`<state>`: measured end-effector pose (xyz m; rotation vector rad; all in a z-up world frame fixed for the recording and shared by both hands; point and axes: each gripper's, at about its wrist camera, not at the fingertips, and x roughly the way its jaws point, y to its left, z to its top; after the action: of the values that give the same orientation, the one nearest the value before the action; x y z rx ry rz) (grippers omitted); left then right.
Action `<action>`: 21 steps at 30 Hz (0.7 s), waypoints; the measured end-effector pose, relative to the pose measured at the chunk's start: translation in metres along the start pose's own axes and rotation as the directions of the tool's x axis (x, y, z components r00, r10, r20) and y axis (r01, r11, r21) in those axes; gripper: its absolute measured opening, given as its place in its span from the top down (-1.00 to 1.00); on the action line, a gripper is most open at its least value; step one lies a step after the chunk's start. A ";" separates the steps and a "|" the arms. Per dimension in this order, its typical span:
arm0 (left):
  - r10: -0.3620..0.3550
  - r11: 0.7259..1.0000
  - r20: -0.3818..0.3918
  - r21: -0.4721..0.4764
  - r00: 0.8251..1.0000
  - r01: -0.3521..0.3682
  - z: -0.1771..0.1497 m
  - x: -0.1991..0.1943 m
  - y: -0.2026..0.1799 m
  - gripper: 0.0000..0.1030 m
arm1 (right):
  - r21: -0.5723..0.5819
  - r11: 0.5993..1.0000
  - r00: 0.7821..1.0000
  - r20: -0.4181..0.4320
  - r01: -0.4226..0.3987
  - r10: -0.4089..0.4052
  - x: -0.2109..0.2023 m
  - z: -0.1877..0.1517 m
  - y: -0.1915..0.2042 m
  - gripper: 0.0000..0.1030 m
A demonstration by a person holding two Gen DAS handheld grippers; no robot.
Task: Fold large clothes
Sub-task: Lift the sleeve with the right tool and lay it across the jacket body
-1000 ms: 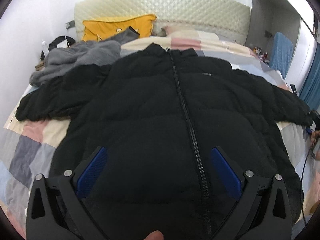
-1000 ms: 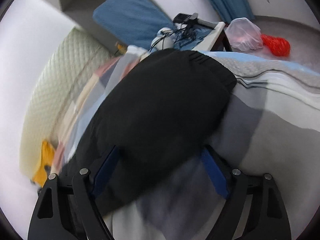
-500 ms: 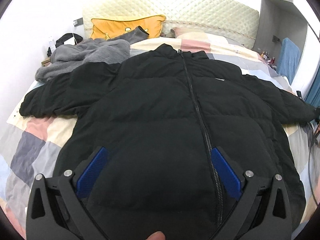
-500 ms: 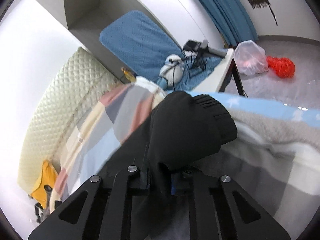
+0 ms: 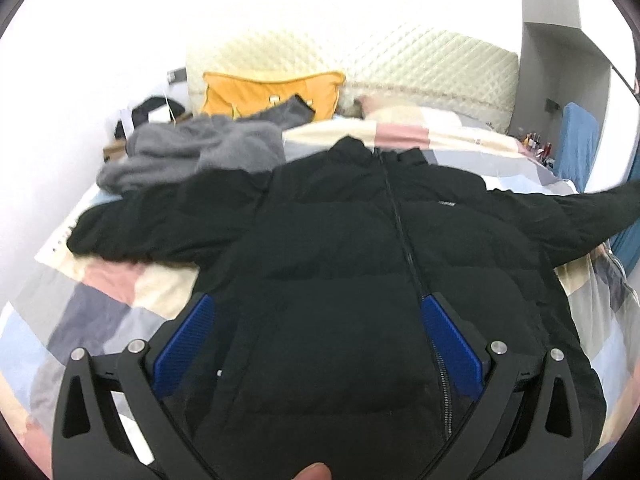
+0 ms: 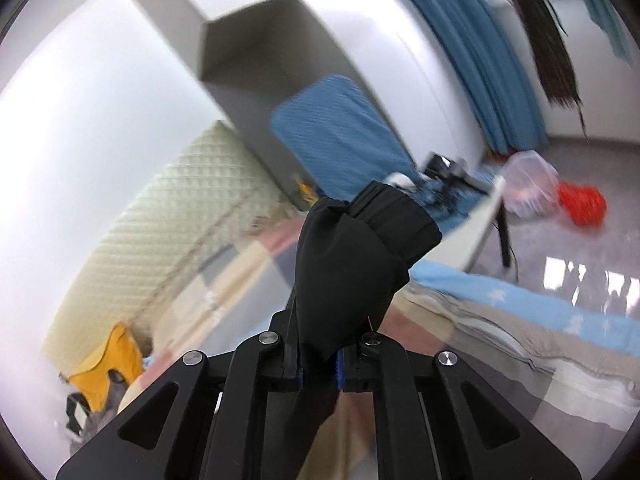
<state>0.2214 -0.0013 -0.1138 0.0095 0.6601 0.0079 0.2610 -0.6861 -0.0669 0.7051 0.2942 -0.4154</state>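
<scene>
The black puffer jacket [image 5: 360, 264] lies front-up on the patchwork bedspread [image 5: 100, 308], zipper [image 5: 404, 240] closed and collar toward the quilted headboard [image 5: 420, 64]. The left gripper [image 5: 316, 344] hangs above the lower front of the jacket with its blue-padded fingers [image 5: 186, 344] spread wide and nothing between them. The right gripper [image 6: 318, 364] is clamped on the jacket's right sleeve [image 6: 352, 256] just behind the ribbed cuff [image 6: 396, 216], holding it raised off the bed; in the left wrist view this sleeve [image 5: 580, 216] extends up toward the right edge. The opposite sleeve [image 5: 152, 224] rests flat on the bedspread. A grey fleece garment [image 5: 192, 152] lies beside the left shoulder, apparently touching it, with a yellow pillow [image 5: 272, 92] behind.
</scene>
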 end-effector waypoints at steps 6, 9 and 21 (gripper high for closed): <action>-0.024 1.000 0.045 -0.011 0.999 0.025 -0.001 -0.020 0.003 -1.00 | -0.137 0.984 0.993 0.025 -0.113 0.118 -0.049 0.011 0.092 0.83; -0.010 1.000 0.053 0.004 0.999 0.010 -0.003 -0.022 0.006 -1.00 | -0.215 0.966 0.988 0.022 -0.143 0.151 -0.070 0.007 0.131 0.82; -0.027 0.999 0.079 0.020 0.996 0.026 -0.020 -0.023 0.021 -1.00 | -0.375 0.874 0.948 -0.054 -0.310 0.313 -0.121 -0.052 0.293 0.81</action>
<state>0.1909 0.0197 -0.1150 0.0193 0.5808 -0.0242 0.2840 -0.4183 0.1078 0.3581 0.2380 -0.0457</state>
